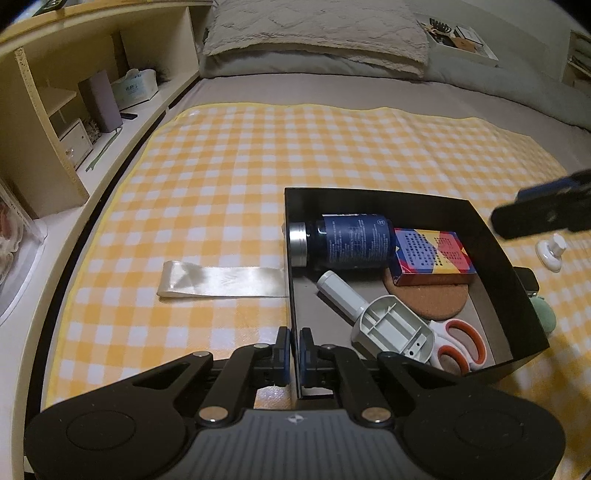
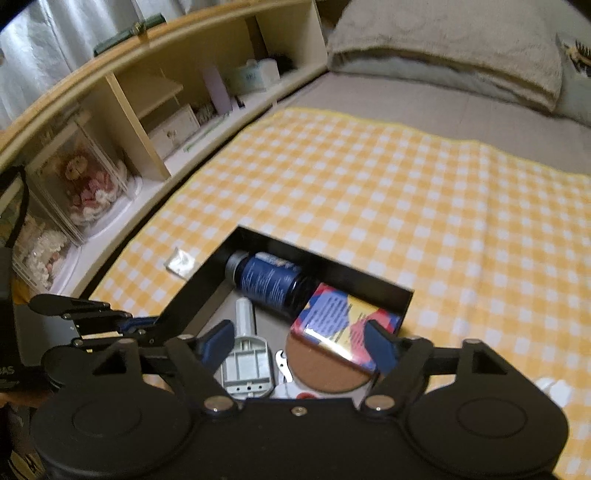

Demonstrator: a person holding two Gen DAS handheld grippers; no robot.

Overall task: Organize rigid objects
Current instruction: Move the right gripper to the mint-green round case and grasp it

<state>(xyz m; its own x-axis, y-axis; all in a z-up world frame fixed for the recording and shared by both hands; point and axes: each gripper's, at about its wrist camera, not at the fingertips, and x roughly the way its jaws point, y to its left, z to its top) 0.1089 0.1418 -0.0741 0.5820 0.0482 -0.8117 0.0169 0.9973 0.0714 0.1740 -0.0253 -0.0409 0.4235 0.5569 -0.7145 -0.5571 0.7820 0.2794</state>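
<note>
A yellow checked cloth [image 1: 295, 155] covers the bed, shelving [image 1: 74, 92] left, pillow [image 1: 314, 33] far; the left gripper [image 1: 294, 354] pinches the black box's [image 1: 517, 288] near-left wall, right gripper [image 2: 299, 343] jaws gaping empty.

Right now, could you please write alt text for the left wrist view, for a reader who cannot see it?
The left gripper is shut on the near wall of a black box that sits on a yellow checked cloth on a bed. Inside lie a dark blue bottle, a colourful carton, a cork coaster, scissors and a grey tool.
</note>
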